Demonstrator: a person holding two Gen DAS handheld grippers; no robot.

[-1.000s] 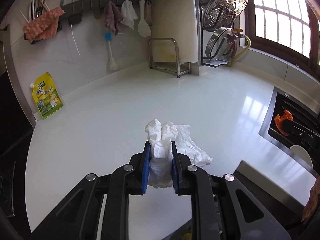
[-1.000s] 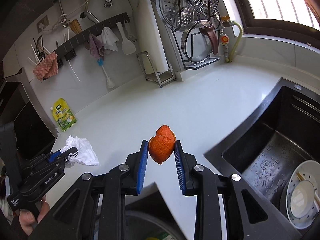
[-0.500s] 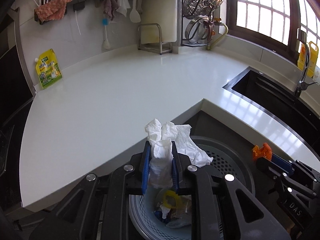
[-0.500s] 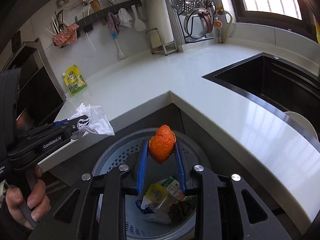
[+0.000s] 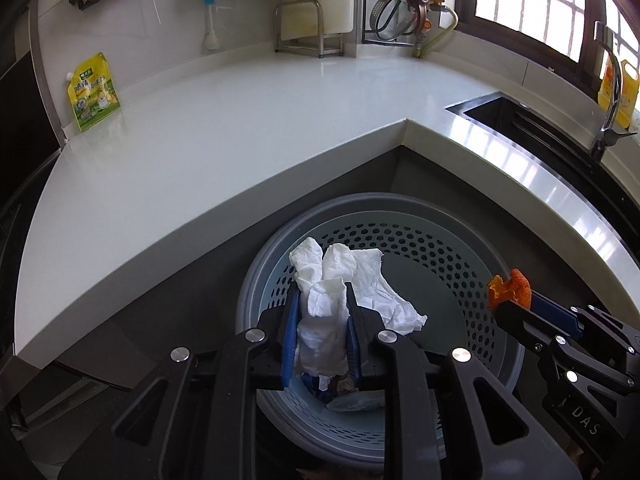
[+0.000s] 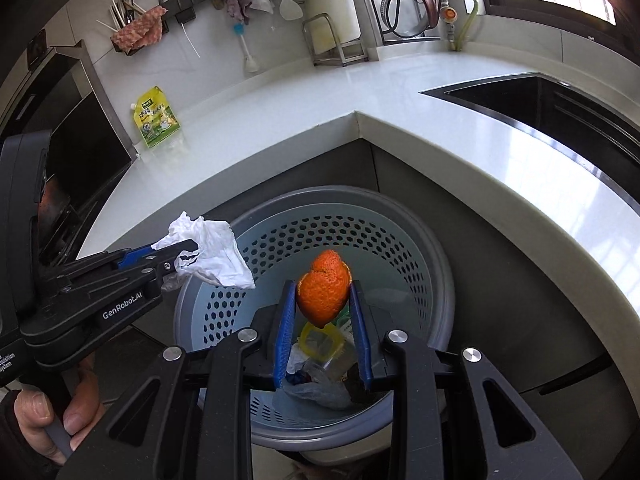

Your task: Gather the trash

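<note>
Left wrist | tissue [image 5: 324, 320] clamped | trash bin [image 5: 460, 216] beneath | countertop [image 5: 240, 128] behind

The trash basket [image 5: 472, 240] sits at lower centre of both views, on the floor in the inner corner of the bench [image 5: 224, 128]. Over it, the left gripper [image 5: 322, 330] holds a crumpled tissue [image 5: 344, 284] at its left side, and the right gripper [image 6: 323, 320] holds an orange peel [image 6: 324, 292] at its right side. Other trash [image 6: 320, 364] lies in the basket's bottom. A pouch [image 5: 93, 91] leans against the wall at upper left; the sink [image 6: 560, 104] lies at upper right.
</note>
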